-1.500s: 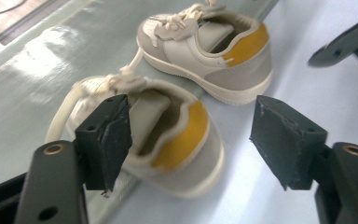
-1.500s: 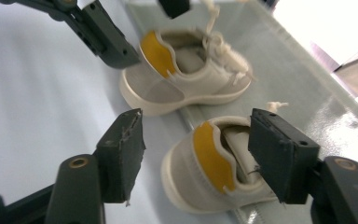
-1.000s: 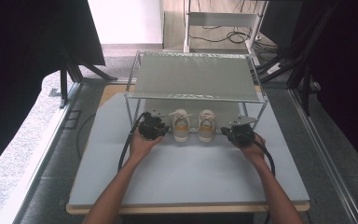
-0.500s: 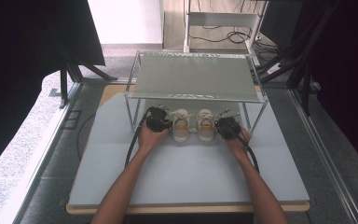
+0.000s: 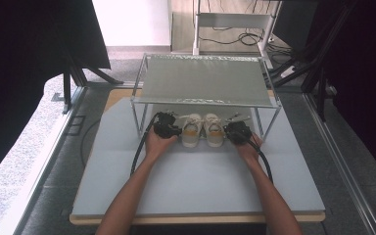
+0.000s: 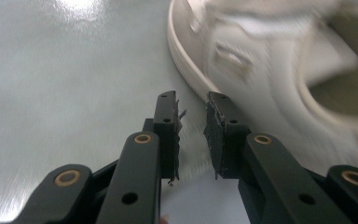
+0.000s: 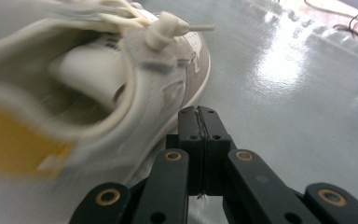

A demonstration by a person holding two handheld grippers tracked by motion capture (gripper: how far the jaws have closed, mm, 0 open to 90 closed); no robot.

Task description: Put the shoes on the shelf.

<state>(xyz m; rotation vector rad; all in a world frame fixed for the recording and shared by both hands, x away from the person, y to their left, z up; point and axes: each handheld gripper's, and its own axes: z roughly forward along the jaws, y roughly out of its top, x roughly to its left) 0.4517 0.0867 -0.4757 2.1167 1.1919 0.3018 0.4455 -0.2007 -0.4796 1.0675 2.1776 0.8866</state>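
Left gripper view: the left claw (image 6: 193,116) stands with a narrow gap between its jaws and nothing between them; the jaws have just been opening a little. It points low over the grey tabletop (image 6: 65,79), its right jaw just beside the sole edge of the left shoe (image 6: 270,79), which fills the upper right of the frame, blurred.

In the right gripper view, the right claw (image 7: 198,122) is fully closed, pads pressed together, empty. The right shoe (image 7: 121,88) lies at upper left of that frame, its sole edge just beside the jaws; whether they touch cannot be told.

In the high view, two bare forearms enter from the bottom edge and angle inward and up the frame. The left hand (image 5: 156,143) holds its claw just left of the shoes; the right hand (image 5: 248,147) holds its claw just right of them.

Count: two claws, two white shoes side by side with toes toward the top of the frame, one wire-framed shelf (image 5: 203,81) standing over them at frame centre.
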